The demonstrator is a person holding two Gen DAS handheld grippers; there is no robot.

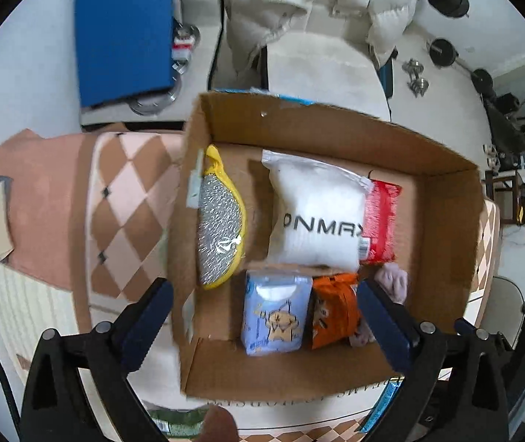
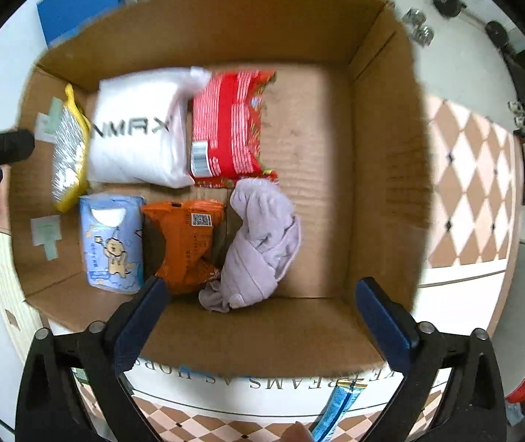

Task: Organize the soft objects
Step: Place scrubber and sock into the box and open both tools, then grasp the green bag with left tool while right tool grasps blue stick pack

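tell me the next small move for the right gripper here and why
Probably lift the right gripper straight up out of the cardboard box. Its jaws stand wide open with nothing between the pads, and the lilac cloth already lies loose on the box floor beside the orange packet, so that placement looks finished.

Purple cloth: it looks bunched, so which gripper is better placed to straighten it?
Right. The right gripper hangs open directly over the purple cloth; the left gripper sits above the blue packet.
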